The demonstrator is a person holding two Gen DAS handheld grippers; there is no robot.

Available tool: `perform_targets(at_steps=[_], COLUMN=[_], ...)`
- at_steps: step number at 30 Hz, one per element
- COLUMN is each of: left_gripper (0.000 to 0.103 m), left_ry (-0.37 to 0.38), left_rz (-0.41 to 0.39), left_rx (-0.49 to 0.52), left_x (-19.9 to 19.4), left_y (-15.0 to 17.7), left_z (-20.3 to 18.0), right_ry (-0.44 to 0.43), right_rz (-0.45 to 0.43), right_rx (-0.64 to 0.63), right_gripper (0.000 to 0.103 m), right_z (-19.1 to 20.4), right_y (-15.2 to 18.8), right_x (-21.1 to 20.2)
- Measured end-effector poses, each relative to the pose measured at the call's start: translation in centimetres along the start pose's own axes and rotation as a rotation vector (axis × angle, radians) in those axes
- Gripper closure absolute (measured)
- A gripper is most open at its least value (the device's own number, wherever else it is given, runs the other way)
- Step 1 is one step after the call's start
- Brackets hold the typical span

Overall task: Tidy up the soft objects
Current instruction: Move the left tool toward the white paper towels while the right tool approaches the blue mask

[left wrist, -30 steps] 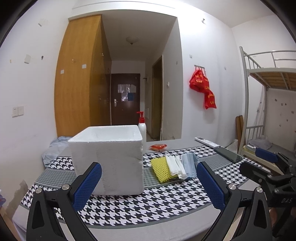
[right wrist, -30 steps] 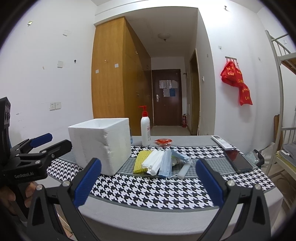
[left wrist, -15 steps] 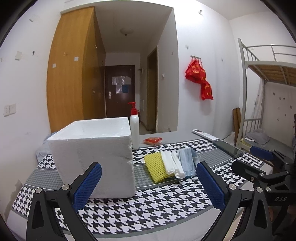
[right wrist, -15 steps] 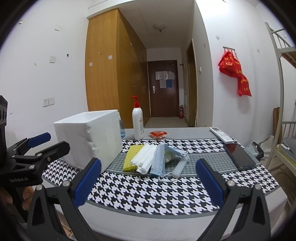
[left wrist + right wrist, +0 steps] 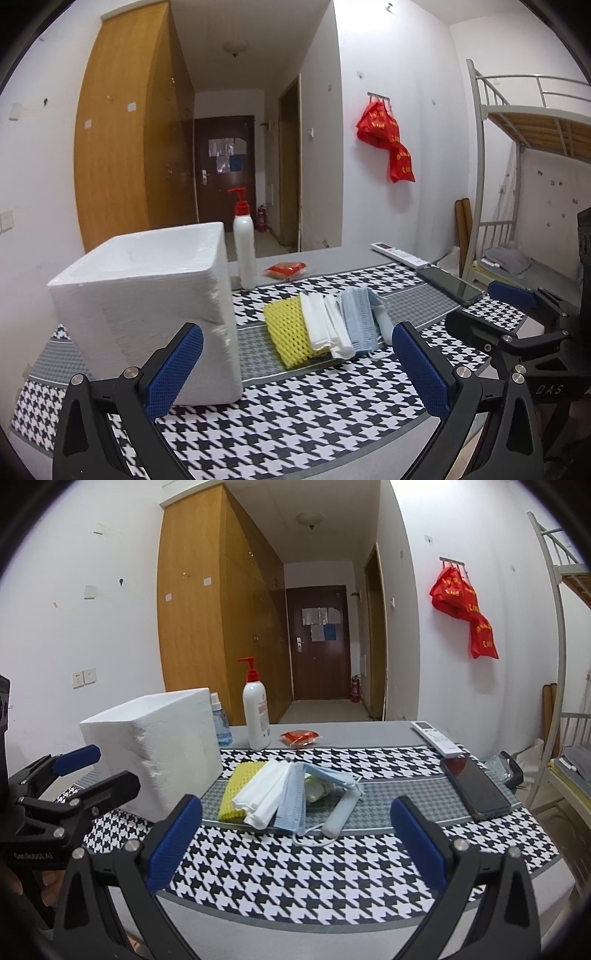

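A row of soft things lies mid-table on the houndstooth cloth (image 5: 295, 398): a yellow foam net (image 5: 290, 330) (image 5: 240, 788), white folded pieces (image 5: 325, 325) (image 5: 264, 794), a blue face mask (image 5: 360, 317) (image 5: 295, 801) and a whitish tube (image 5: 341, 810). A white foam box (image 5: 147, 295) (image 5: 159, 753) stands open-topped to their left. My left gripper (image 5: 295, 373) is open and empty, low over the table's near edge, in front of the box and net. My right gripper (image 5: 295, 842) is open and empty, in front of the mask.
A pump bottle (image 5: 255, 712), a small blue bottle (image 5: 219, 723) and a red packet (image 5: 301, 736) stand behind the row. A remote (image 5: 437, 736) and a phone (image 5: 474, 788) lie at the right. A bunk bed frame (image 5: 517, 155) stands right of the table.
Both grippers have moved forward towards the table, so the box and the soft things look larger. Both stay open and empty.
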State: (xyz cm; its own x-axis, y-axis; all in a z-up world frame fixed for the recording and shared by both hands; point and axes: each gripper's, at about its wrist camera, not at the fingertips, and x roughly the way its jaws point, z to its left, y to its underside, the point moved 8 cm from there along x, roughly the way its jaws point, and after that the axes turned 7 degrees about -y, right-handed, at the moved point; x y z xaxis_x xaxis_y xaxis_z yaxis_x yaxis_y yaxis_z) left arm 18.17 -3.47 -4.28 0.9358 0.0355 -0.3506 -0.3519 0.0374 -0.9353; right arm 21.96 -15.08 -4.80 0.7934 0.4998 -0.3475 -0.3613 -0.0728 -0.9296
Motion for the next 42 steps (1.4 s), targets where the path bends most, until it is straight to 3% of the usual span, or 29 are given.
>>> perform_targets(at_steps=[27, 32, 42], left_gripper=[0.001, 0.007, 0.019], left_ry=[0.099, 0.071, 0.098], left_rz=[0.124, 0.191, 0.300], left_rx=[0.079, 0.103, 0.126], left_x=[7.1, 8.8, 11.4], left_y=[0.3, 1.2, 2.5], left_z=[-4.2, -3.9, -4.0], right_ry=[0.062, 0.071, 0.071], right_rz=[0.058, 0.075, 0.123], right_rx=[0.082, 0.086, 0.113], right_gripper=[0.000, 0.000, 0.000], right_z=[-6.2, -6.8, -7.8], right_y=[0.0, 0.3, 0.5], right_x=[3.2, 3.9, 5.6])
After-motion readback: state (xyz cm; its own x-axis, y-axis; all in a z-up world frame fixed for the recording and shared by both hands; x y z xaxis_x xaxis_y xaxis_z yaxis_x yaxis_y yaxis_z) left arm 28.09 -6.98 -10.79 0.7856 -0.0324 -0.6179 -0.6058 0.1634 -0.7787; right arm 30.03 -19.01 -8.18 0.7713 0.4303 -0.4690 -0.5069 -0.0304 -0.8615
